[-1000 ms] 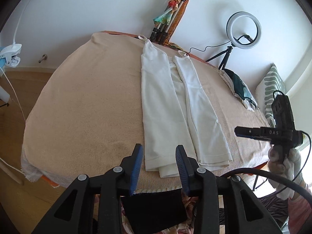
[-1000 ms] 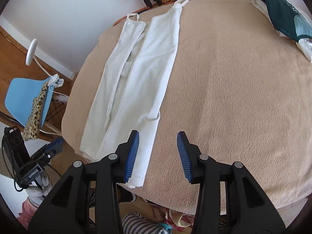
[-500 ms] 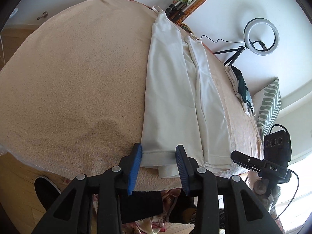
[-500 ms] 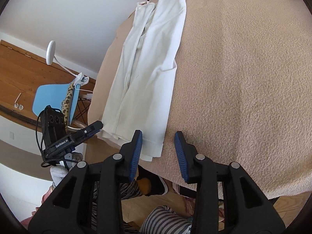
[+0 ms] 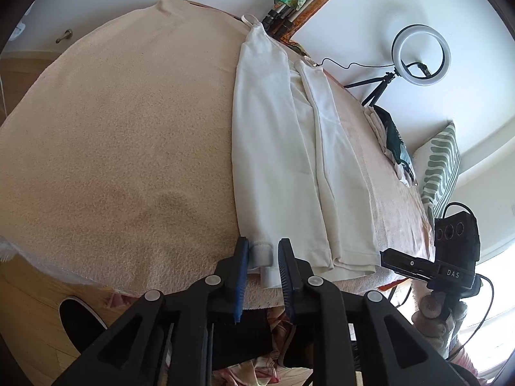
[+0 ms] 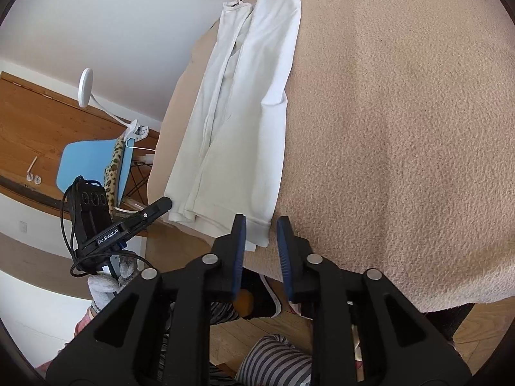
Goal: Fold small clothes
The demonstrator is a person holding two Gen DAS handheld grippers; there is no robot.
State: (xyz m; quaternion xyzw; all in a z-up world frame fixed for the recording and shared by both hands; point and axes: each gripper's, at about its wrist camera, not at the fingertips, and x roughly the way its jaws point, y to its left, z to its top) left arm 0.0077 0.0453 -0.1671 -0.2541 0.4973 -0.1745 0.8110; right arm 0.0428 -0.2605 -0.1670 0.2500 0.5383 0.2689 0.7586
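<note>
A white strappy top (image 5: 283, 160) lies lengthwise on the beige blanket (image 5: 128, 148), both long sides folded inward. It also shows in the right wrist view (image 6: 244, 103). My left gripper (image 5: 261, 252) is open, its fingers either side of the hem's near left corner. My right gripper (image 6: 260, 230) is open, with the hem's near right corner between its fingers. Each gripper shows in the other's view: the right one (image 5: 428, 270) and the left one (image 6: 128, 225).
A pile of dark green and white clothes (image 5: 392, 141) lies at the blanket's far right. A ring light (image 5: 420, 54), a striped cushion (image 5: 441, 164) and folded tripods (image 5: 283, 19) stand beyond it. A blue chair (image 6: 93, 164) stands left.
Both grippers have moved forward and down to the hem at the blanket's near edge. Each pair of fingers now straddles a corner of the hem and has narrowed.
</note>
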